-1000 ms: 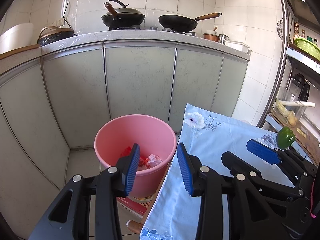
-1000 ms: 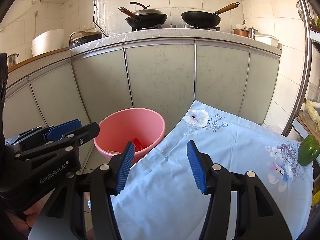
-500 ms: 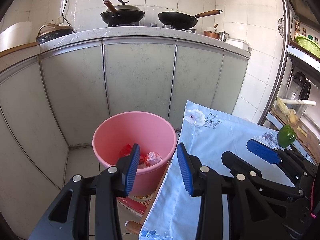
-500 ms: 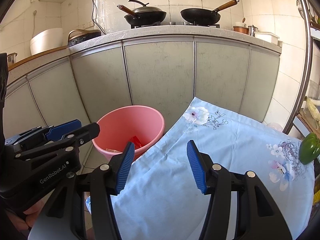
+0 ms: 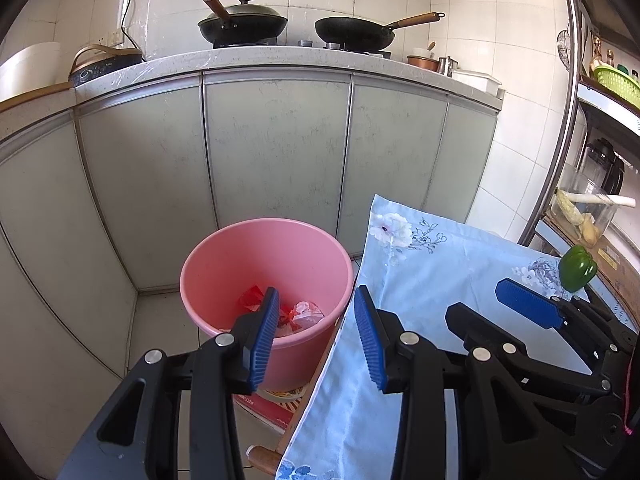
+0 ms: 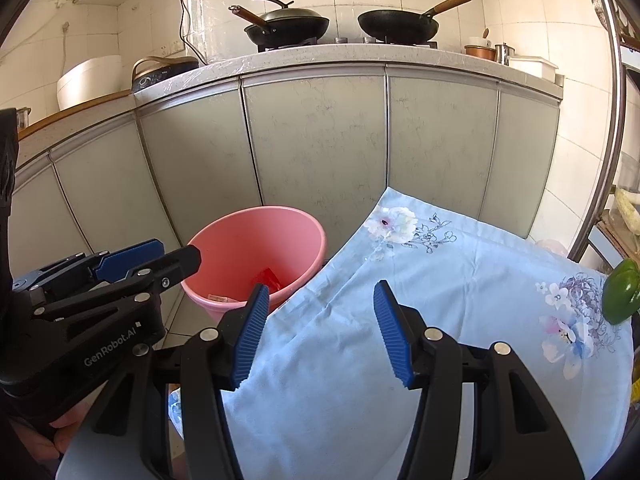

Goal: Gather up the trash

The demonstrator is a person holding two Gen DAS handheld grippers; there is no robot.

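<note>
Both ribbed-padded claws, left claw (image 5: 316, 334) and right claw (image 6: 318, 334), gape empty near round pink bucket (image 5: 224, 256) holding seemingly crinkled wrappers (image 5: 298, 312).

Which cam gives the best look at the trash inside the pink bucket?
Left wrist. It looks down into the pink bucket, showing red wrappers and crumpled clear plastic trash at the bottom, partly behind the left gripper. Right wrist sees the bucket at a shallower angle: only a red scrap shows, the rest hidden by rim and tablecloth.
</note>
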